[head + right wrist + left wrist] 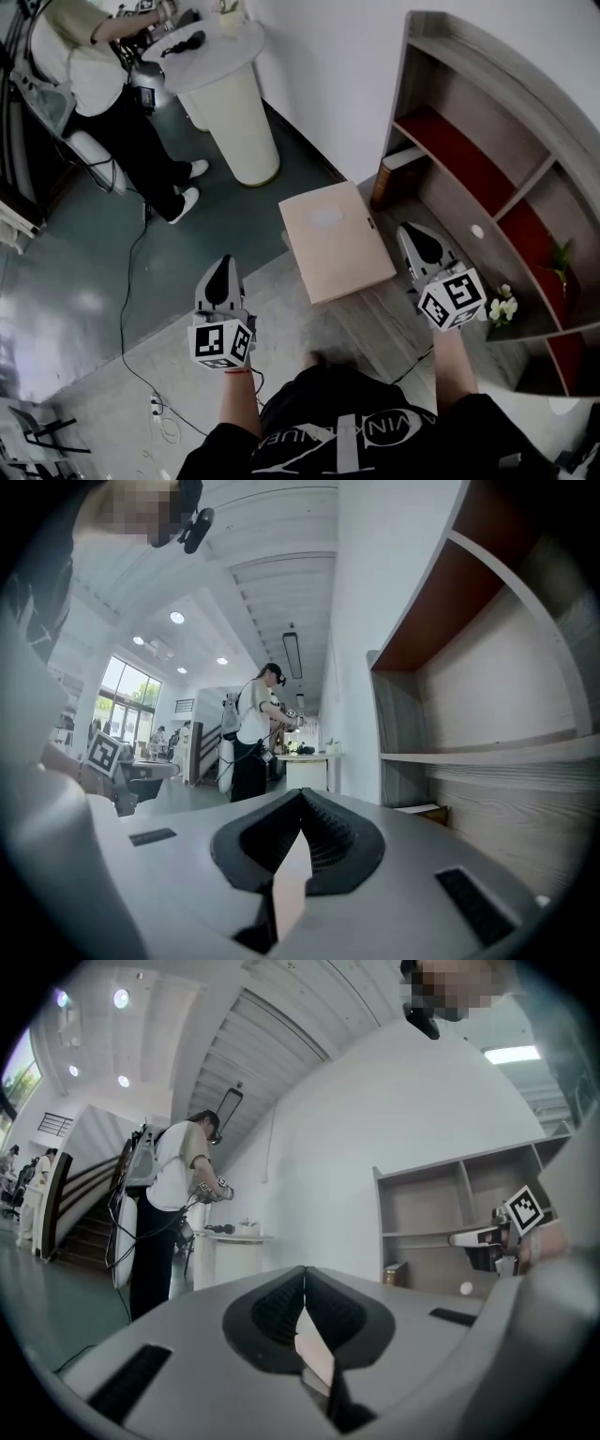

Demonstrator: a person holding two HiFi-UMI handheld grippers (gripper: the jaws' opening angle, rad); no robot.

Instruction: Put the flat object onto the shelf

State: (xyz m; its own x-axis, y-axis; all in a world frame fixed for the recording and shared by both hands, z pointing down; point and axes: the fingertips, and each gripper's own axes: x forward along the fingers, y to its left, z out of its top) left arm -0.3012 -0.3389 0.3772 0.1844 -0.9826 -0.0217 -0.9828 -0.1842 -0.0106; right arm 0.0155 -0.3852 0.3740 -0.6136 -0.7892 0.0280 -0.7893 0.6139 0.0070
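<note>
The flat object, a pale beige board, lies low over the floor between my two grippers in the head view. My left gripper is to its left, well apart from its edge. My right gripper is close beside its right edge; I cannot tell whether it touches. The wooden shelf with red boards stands to the right. In the left gripper view the jaws meet at the tips, with the shelf ahead to the right. In the right gripper view the jaws are also shut, with the shelf close on the right.
A white pedestal table stands at the back left, with another person beside it. A black cable runs over the floor to a power strip. White flowers and a green sprig sit in the shelf's compartments.
</note>
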